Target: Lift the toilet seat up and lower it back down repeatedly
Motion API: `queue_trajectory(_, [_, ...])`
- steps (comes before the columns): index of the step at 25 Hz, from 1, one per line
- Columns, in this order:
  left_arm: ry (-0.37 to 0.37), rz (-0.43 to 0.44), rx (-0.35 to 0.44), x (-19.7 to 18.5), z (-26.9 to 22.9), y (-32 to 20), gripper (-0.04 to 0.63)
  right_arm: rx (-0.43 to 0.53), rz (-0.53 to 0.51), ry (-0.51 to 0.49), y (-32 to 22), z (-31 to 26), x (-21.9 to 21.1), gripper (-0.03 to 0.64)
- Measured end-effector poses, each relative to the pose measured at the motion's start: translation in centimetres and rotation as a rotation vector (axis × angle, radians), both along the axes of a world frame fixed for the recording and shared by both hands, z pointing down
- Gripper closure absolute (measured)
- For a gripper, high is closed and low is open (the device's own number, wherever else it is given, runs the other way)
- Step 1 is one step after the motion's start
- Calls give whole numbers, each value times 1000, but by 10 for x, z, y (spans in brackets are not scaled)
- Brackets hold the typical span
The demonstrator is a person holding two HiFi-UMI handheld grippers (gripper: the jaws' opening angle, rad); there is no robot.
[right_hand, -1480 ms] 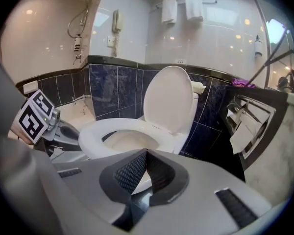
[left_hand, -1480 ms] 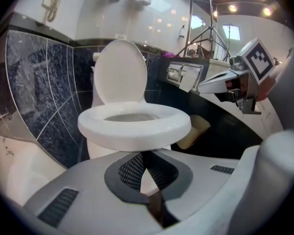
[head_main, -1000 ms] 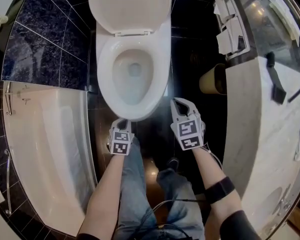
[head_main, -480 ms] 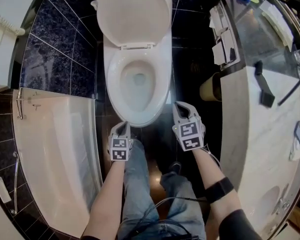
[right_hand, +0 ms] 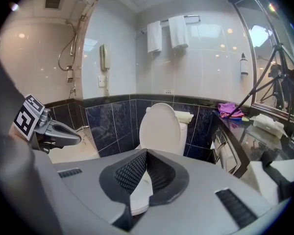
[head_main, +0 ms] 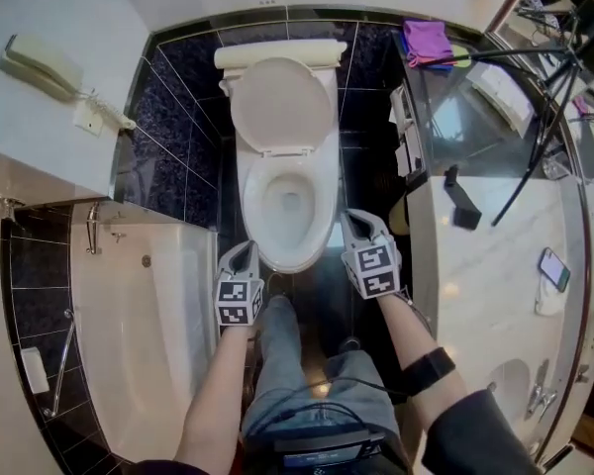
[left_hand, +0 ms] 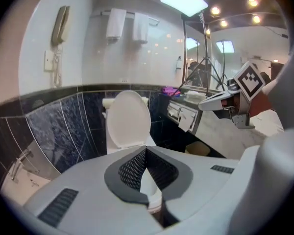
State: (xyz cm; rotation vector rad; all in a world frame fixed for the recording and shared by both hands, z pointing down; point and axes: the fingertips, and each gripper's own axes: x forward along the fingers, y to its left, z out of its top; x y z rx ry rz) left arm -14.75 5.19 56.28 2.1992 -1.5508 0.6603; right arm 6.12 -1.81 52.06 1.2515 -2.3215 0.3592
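Observation:
The white toilet (head_main: 289, 201) stands against the dark tiled wall, its lid (head_main: 282, 105) upright against the tank. Whether the seat ring is up with the lid or down on the bowl rim, I cannot tell. My left gripper (head_main: 246, 248) hovers off the bowl's front left and my right gripper (head_main: 356, 216) off its front right; both are clear of it. Each is shut with nothing in it. In the left gripper view the closed jaw tips (left_hand: 146, 150) point at the lid (left_hand: 128, 119). The right gripper view shows the same closed tips (right_hand: 146, 152) below the lid (right_hand: 159, 124).
A white bathtub (head_main: 129, 305) lies to the left. A marble vanity counter (head_main: 485, 265) on the right carries a phone (head_main: 552, 267) and a purple cloth (head_main: 428, 40), with tripod legs (head_main: 535, 137) over it. A wall telephone (head_main: 40, 67) hangs at the upper left. The person's legs (head_main: 277, 364) are below.
Both grippers have risen well above the floor and the head view has pulled back, so the toilet looks smaller. The lid stays upright and both jaws stay shut.

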Motion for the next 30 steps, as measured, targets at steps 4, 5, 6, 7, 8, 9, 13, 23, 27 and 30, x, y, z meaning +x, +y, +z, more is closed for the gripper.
queue_trajectory(4, [13, -15, 80, -4, -89, -5, 600, 65, 2, -23, -1, -63, 7, 598])
queue_trajectory(5, [16, -14, 97, -3, -108, -6, 600, 74, 4, -30, 0, -78, 9, 598])
queue_trajectory(6, [21, -13, 112, -3, -126, -6, 600, 79, 8, -39, 1, -92, 11, 598])
queue_trajectory(7, [26, -12, 124, -2, -142, -6, 600, 82, 12, -49, 3, -104, 14, 598])
queue_trajectory(8, [30, -10, 134, -2, -155, -5, 600, 83, 17, -59, 5, -116, 17, 598])
queue_trajectory(9, [32, -8, 142, 0, -167, -3, 600, 83, 23, -69, 8, -126, 21, 598])
queue_trajectory(13, [31, 13, 165, 6, -205, 6, 601, 78, 43, -112, 22, -161, 39, 598])
queue_trajectory(23, [61, -6, 217, 9, -254, 27, 600, 80, 75, -146, 41, -196, 71, 598])
queue_trajectory(27, [56, -1, 215, 11, -256, 33, 601, 82, 59, -136, 47, -198, 70, 598])
queue_trajectory(30, [54, -9, 191, 11, -251, 39, 601, 78, 46, -128, 55, -197, 70, 598])
